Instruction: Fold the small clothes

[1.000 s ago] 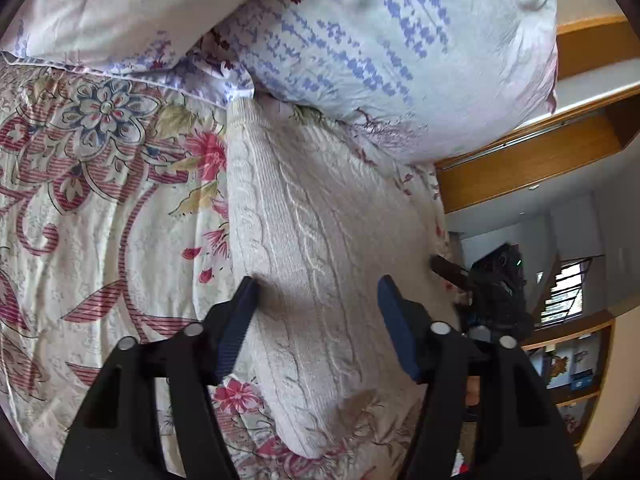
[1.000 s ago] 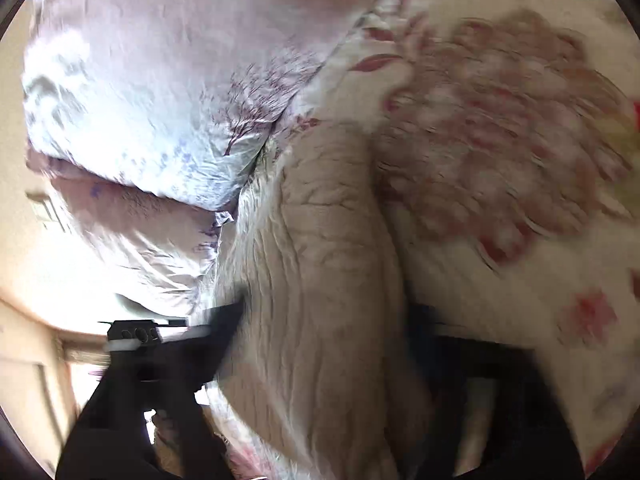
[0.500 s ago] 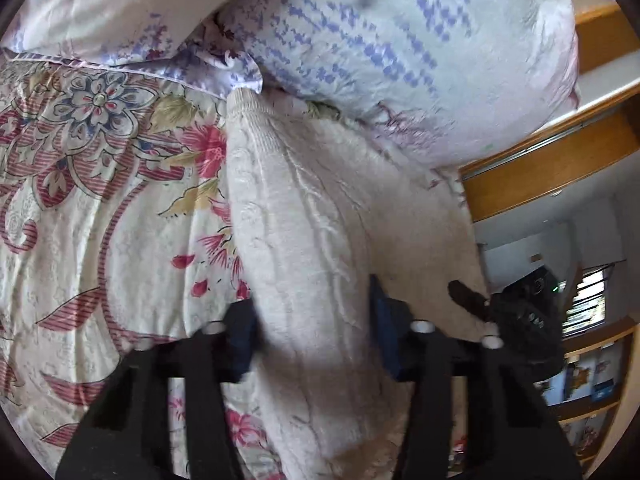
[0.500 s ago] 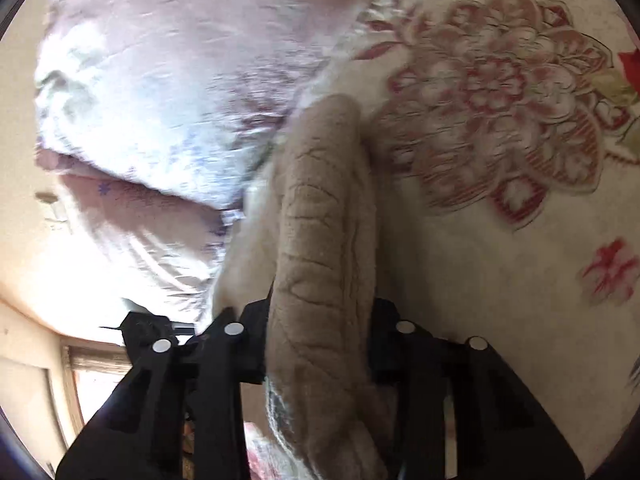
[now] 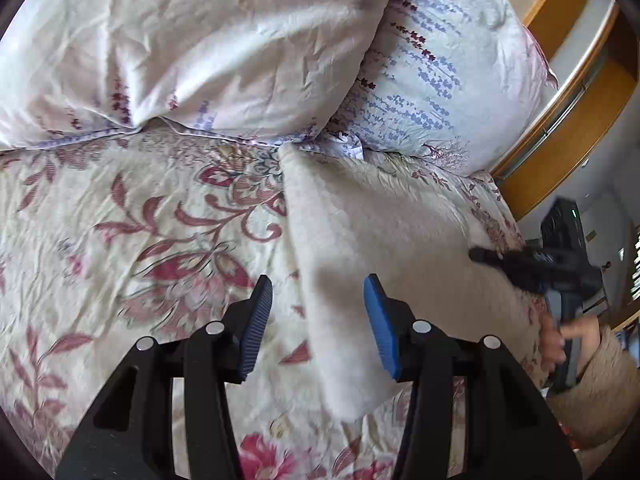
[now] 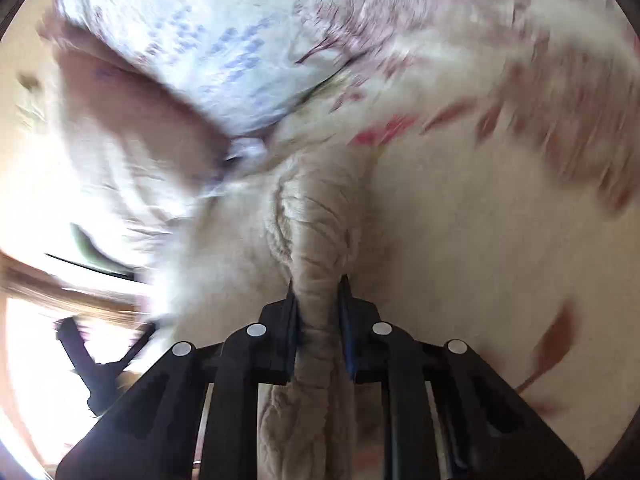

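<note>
No text, label, brand, number or sign can be read in either view. Ahead of the left claw, the pillows and the bedspread carry only flower prints, with no lettering. The right wrist view is too blurred by motion for any writing to be made out ahead of that claw

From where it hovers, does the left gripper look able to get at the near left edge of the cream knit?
Probably yes. The left gripper is open above the bedspread, the cream knit edge lying just ahead between its fingers, nothing covering it. The right gripper pinches a different part.
</note>
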Demonstrator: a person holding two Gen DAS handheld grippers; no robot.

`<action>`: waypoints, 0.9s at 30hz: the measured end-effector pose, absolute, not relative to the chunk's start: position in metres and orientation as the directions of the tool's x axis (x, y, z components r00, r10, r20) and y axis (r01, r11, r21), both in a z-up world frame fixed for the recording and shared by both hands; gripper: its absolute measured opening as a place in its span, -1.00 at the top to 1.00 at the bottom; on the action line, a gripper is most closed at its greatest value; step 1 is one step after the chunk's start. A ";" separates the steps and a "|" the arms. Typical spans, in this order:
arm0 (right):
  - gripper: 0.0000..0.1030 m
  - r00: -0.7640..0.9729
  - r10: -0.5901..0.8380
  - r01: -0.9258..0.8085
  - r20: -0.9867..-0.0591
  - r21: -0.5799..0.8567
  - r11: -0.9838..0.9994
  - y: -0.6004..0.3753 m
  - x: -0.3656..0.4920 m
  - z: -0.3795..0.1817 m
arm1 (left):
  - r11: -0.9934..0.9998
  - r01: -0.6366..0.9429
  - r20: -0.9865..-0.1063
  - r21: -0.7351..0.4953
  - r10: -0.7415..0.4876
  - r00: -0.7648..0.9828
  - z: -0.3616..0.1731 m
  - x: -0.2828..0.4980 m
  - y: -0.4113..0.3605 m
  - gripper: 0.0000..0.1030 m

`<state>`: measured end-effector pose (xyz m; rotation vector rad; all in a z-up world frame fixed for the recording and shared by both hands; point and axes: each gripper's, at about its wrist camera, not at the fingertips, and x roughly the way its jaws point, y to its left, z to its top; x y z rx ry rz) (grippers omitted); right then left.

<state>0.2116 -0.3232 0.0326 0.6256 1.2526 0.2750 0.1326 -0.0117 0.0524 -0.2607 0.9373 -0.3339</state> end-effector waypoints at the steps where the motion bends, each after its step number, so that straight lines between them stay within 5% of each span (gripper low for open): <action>1: 0.67 0.325 0.482 0.180 -0.814 0.554 0.813 -0.330 0.217 0.029 | 0.923 0.175 -0.741 -0.342 -0.380 0.554 0.050 0.122 -0.016 0.06; 3: 0.74 0.346 0.461 0.277 -0.817 0.558 0.782 -0.344 0.225 0.024 | 0.932 0.188 -0.751 -0.309 -0.360 0.554 0.055 0.099 0.005 0.03; 5: 0.54 0.353 0.459 0.253 -0.815 0.555 0.792 -0.341 0.219 0.034 | 0.942 0.208 -0.764 -0.262 -0.334 0.552 0.050 0.081 -0.003 -0.36; 7: -0.26 0.381 0.352 0.195 -0.855 0.446 0.873 -0.336 0.198 0.058 | 0.954 0.217 -0.762 -0.208 -0.297 0.576 0.045 0.063 -0.007 -0.64; 8: -0.83 0.406 0.274 0.190 -0.872 0.374 0.908 -0.335 0.185 0.069 | 0.958 0.222 -0.761 -0.179 -0.278 0.586 0.042 0.057 -0.010 -0.72; 9: -0.94 0.451 0.155 0.205 -0.879 0.271 0.941 -0.337 0.166 0.082 | 0.960 0.236 -0.763 -0.152 -0.265 0.589 0.039 0.051 -0.018 -0.73; 12: -0.95 0.528 0.013 0.204 -0.849 0.141 0.969 -0.342 0.113 0.102 | 0.967 0.231 -0.781 -0.112 -0.229 0.580 0.029 0.044 -0.028 -0.83; 27: -0.97 0.366 0.053 -0.057 -0.929 0.034 0.998 -0.251 0.067 0.041 | 0.989 0.145 -0.811 0.011 -0.076 0.580 -0.002 0.043 -0.056 -0.97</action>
